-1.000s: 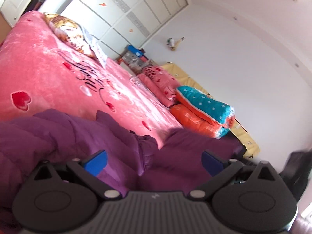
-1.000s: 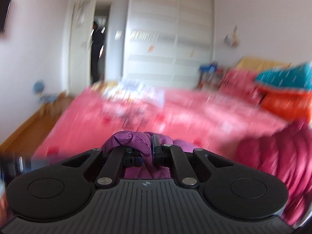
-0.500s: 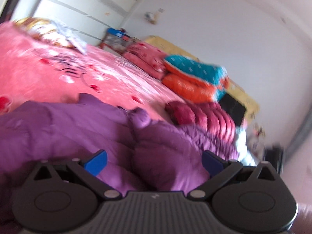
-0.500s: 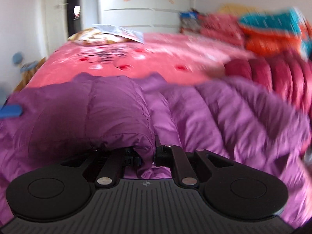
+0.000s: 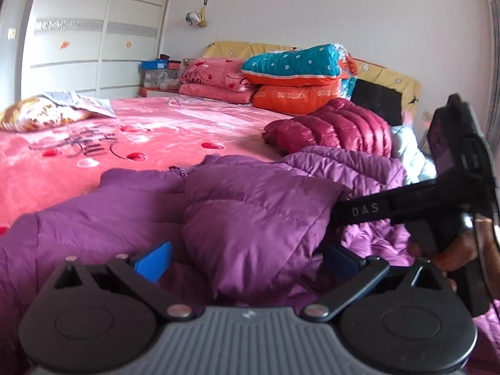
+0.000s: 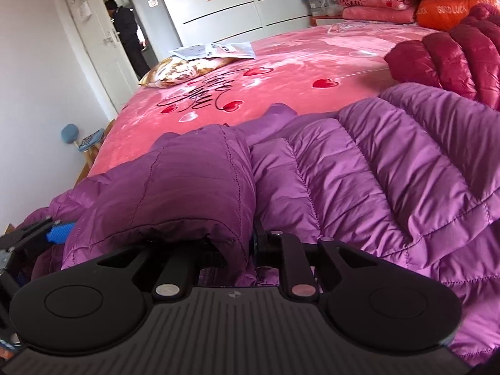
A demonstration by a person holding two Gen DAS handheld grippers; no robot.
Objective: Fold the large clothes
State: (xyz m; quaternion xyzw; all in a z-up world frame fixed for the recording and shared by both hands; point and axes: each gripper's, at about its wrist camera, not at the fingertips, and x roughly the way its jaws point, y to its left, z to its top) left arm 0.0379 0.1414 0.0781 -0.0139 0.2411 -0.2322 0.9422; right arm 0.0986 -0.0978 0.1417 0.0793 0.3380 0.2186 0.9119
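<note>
Your purple down jacket (image 6: 359, 172) lies spread across the near edge of the pink bed (image 6: 281, 72), one sleeve folded over its body. Your right gripper (image 6: 237, 250) has that sleeve's cuff between its jaws, which are easing apart — whether the pads press the fabric is hidden under the fold. Your left gripper (image 5: 247, 256) stands spread wide over the jacket, blue pads (image 5: 153, 259) either side of the folded sleeve, gripping nothing. Just beyond the jacket, touching its far edge, sits a bunched maroon puffer (image 5: 337, 128) — the nearest clutter. Farther from the jacket, stacked quilts (image 5: 297, 78) crowd the headboard end; a pillow with papers (image 6: 193, 62) lies well apart, toward the doorway where a person (image 6: 125, 34) stands.
</note>
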